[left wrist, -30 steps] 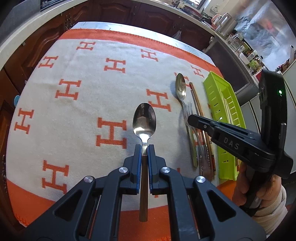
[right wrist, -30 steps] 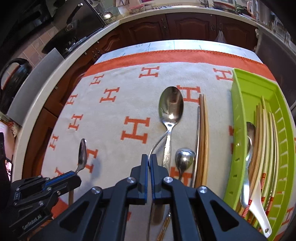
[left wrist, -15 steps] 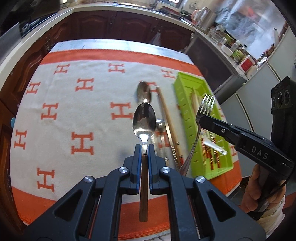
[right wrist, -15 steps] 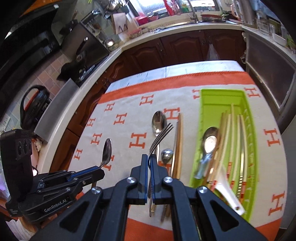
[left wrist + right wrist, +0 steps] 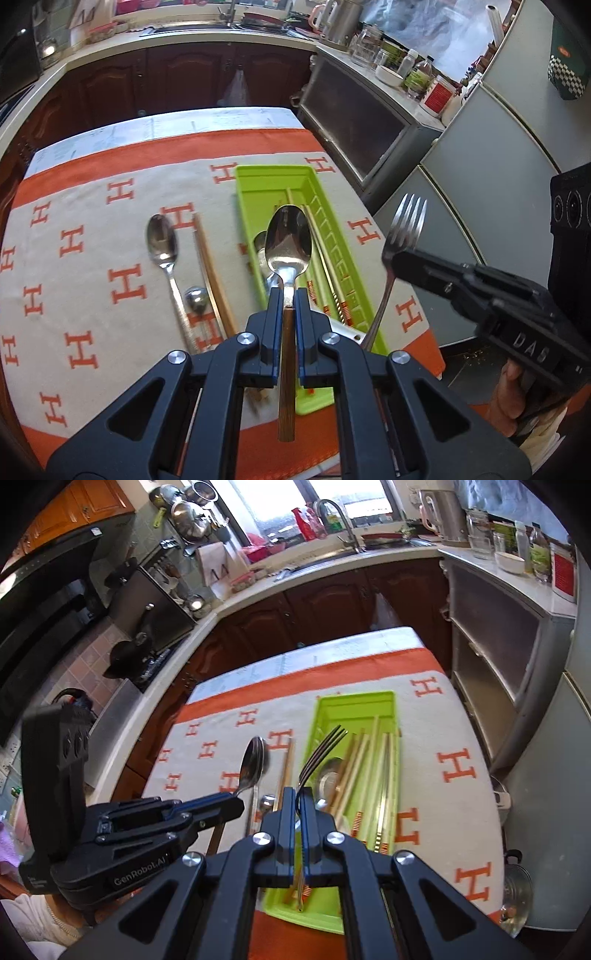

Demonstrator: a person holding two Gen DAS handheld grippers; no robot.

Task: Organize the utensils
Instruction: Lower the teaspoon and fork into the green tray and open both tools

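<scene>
Currently your left gripper [image 5: 284,295] is clamped on a wooden-handled spoon [image 5: 289,240], bowl forward, held in the air over the near half of the lime-green utensil tray [image 5: 258,177]. Your right gripper [image 5: 301,801] is pinched shut on a metal fork [image 5: 317,753], tines up and tilted, also above the tray. Tray contents: several pale chopsticks [image 5: 373,775] lengthwise, a metal spoon bowl [image 5: 330,775] and a white spoon handle, partly hidden. On the H-patterned orange and cream cloth [image 5: 92,266], left of the tray: a large metal spoon [image 5: 162,240], a small round-bowled spoon [image 5: 195,299], and a pair of wooden chopsticks [image 5: 214,273] just beside them. A hand [image 5: 517,391] grips the right tool.
</scene>
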